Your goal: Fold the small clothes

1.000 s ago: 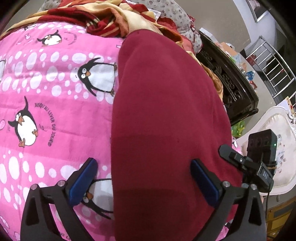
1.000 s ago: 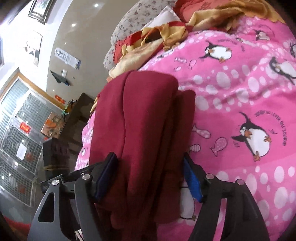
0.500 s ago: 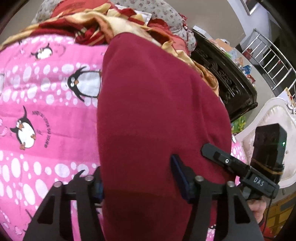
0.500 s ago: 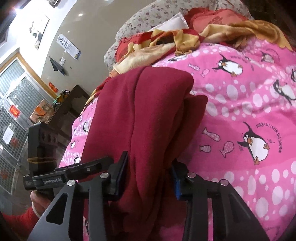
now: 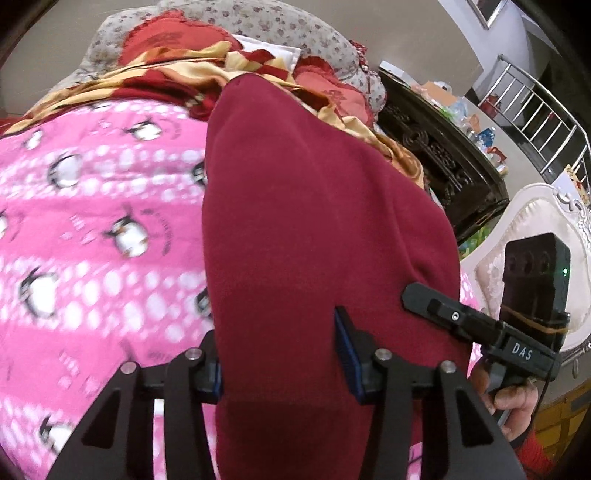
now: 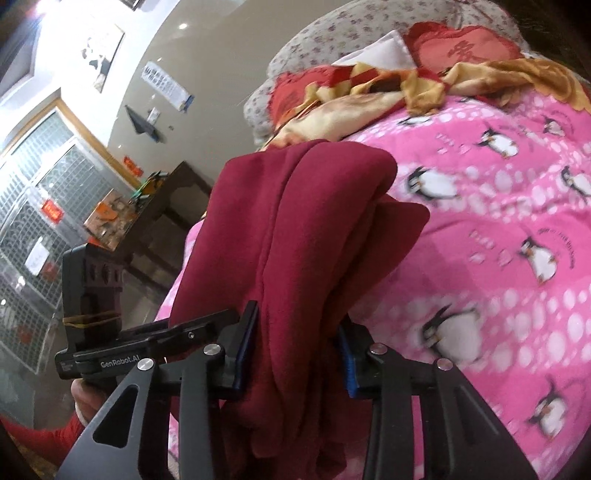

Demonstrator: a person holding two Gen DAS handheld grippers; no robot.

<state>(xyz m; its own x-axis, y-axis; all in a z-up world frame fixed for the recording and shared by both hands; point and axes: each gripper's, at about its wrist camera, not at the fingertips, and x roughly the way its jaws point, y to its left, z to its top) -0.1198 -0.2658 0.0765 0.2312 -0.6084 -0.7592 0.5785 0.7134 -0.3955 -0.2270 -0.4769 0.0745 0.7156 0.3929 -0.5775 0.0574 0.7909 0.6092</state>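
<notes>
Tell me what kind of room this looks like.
Most likely a bedroom in a home. A pink penguin-print blanket covers a soft bed, floral grey pillows sit at its head, and a dark carved wooden cabinet stands beside it.

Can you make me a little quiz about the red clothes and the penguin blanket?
1. True or false: the dark red garment lies between the pads of the left gripper.
2. What animal is printed on the pink blanket? A) cats B) penguins C) ducks
3. Fill in: in the right wrist view, the right gripper pinches the garment while its jaws are ____.

Key
1. True. Both blue pads press the cloth, and these jaws are closing too.
2. B, penguins with white dots.
3. closing
</notes>
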